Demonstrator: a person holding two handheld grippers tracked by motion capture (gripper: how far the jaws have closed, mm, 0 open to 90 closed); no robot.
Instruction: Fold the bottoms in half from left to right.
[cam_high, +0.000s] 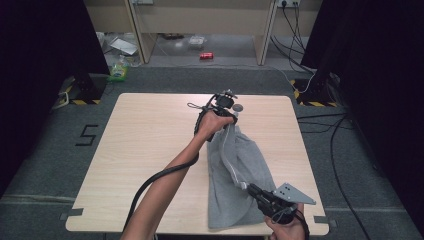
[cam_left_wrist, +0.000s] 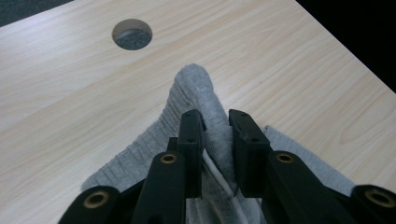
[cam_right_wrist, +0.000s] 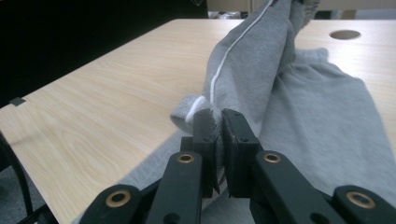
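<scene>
The grey pants (cam_high: 235, 175) lay at the lower middle of the table (cam_high: 150, 150), soft, light and floppy. Edges looked best to hold. The left gripper (cam_left_wrist: 215, 122) and right gripper (cam_right_wrist: 218, 122) each pinched one.

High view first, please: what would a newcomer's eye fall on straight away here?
A grey garment with a white stripe, stretched between two claws over the right half of the wooden table. The left claw pinches its far end beside a round hole in the tabletop; the right claw grips its near end.
</scene>
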